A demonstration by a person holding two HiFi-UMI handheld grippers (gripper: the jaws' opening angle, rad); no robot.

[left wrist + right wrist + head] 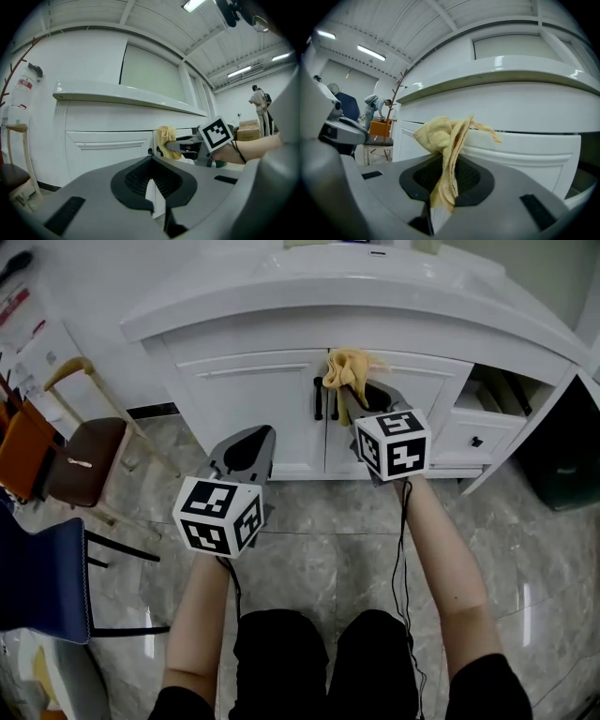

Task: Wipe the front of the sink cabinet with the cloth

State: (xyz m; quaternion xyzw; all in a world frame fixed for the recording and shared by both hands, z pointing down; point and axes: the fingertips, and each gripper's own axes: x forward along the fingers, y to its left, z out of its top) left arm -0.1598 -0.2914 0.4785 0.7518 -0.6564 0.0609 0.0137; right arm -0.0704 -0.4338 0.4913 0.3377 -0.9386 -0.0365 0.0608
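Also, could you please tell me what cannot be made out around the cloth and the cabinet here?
Whether the cloth touches the cabinet front: head view, the bunched cloth covers the contact; right gripper view leaves it unclear.
The sink top beyond its front: cut off by the head view's top edge.
Contents of the open shelf: head view, too dark and small.

On the head view I read a wooden chair with a brown seat [89, 460] at nine o'clock, an orange seat [23, 451] just beside it toward the edge, and a blue chair [42, 577] at eight o'clock. Grey marble floor tiles [319, 531] fill the middle. A dark green bin [562, 465] stands at three o'clock.
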